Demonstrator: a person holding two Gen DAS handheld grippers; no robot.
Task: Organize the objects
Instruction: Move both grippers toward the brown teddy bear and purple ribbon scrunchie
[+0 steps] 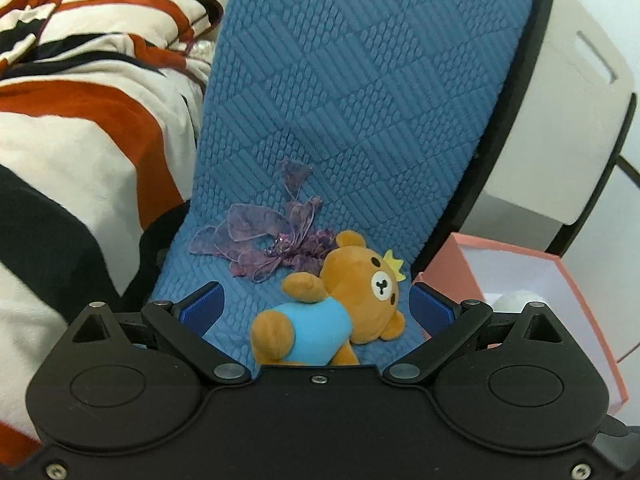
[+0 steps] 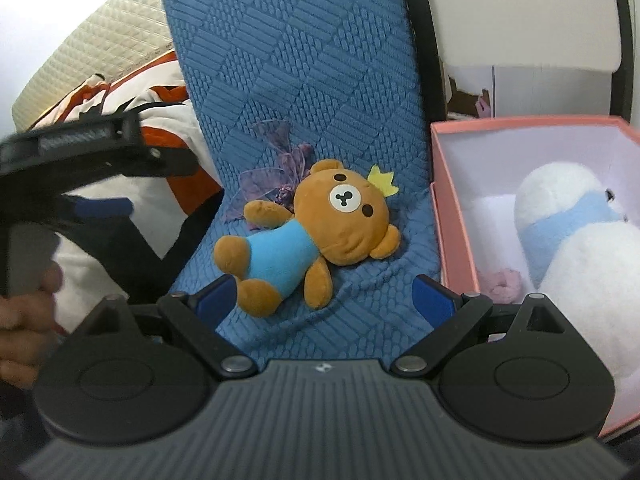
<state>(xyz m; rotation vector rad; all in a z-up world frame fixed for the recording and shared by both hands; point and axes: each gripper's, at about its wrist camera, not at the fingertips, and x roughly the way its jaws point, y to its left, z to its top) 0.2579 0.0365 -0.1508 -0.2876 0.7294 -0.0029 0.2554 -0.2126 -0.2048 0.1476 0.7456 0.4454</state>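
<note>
A brown plush bear (image 1: 340,300) (image 2: 304,236) in a light blue shirt, with a small yellow crown, lies on a blue textured cushion (image 1: 360,100) (image 2: 304,60). Beside it rests a purple ribbon bow (image 1: 264,240) (image 2: 276,168). My left gripper (image 1: 316,308) is open with the bear lying between its blue pads. My right gripper (image 2: 324,300) is open just short of the bear's legs. A pink box (image 1: 560,280) (image 2: 456,216) stands right of the cushion and holds a white plush with a pale blue band (image 2: 572,236).
A striped orange, white and black blanket (image 1: 80,128) (image 2: 160,120) lies left of the cushion. A white panel (image 1: 576,92) stands behind the box. In the right wrist view, a hand (image 2: 24,328) holds the other gripper's black body (image 2: 72,160) at left.
</note>
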